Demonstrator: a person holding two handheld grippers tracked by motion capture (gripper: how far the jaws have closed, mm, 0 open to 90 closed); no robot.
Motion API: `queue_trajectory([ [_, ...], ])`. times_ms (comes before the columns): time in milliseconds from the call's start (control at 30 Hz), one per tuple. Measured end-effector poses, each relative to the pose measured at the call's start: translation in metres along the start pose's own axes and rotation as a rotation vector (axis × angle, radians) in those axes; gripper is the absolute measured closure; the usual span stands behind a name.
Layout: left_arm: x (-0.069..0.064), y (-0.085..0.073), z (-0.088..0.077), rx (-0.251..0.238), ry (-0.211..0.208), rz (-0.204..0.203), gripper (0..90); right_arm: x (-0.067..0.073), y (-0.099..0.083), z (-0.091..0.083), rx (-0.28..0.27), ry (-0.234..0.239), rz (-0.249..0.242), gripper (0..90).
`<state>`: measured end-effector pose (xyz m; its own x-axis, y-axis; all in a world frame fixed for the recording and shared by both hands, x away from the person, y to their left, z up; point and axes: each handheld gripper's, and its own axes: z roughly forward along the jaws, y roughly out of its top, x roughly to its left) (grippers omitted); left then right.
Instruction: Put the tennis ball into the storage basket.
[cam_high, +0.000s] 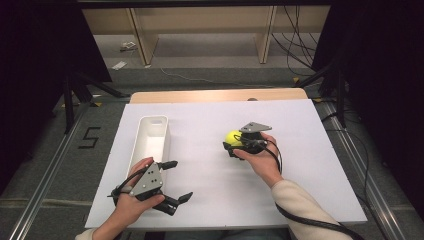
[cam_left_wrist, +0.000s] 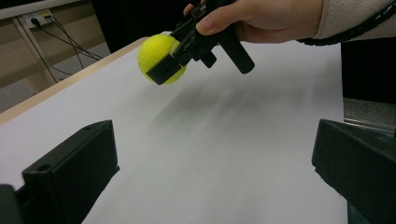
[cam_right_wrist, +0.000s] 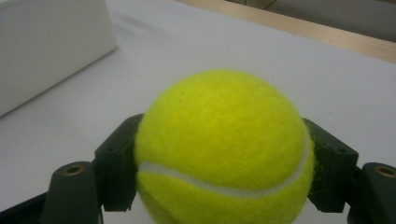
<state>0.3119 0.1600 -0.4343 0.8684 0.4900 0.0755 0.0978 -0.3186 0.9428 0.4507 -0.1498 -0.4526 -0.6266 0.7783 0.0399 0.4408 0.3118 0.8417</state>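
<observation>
Right gripper (cam_high: 233, 145) clamps tennis ball (cam_high: 233, 137) at mid-height above bench (cam_high: 210, 190), near white bin (cam_high: 150, 137). Light, fuzzy, slightly springy; grip opposite sides across widest part. Left gripper (cam_high: 175, 181) open, empty.

Black claws (cam_high: 170, 182), grey three-cornered plates on top, black trailing cables; cream sleeve (cam_high: 300, 202) on right forearm.
</observation>
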Motion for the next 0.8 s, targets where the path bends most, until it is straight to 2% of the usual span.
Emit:
queue_trajectory([
  [233, 0.0, 0.0, 0.001, 0.001, -0.003, 0.002, 0.0, -0.001, 0.003, -0.004, -0.018, -0.004, 0.004, 26.7],
  [800, 0.001, 0.001, 0.002, -0.001, -0.006, 0.005, 0.0, 0.009, 0.012, -0.01, -0.059, 0.008, -0.011, 26.7],
])
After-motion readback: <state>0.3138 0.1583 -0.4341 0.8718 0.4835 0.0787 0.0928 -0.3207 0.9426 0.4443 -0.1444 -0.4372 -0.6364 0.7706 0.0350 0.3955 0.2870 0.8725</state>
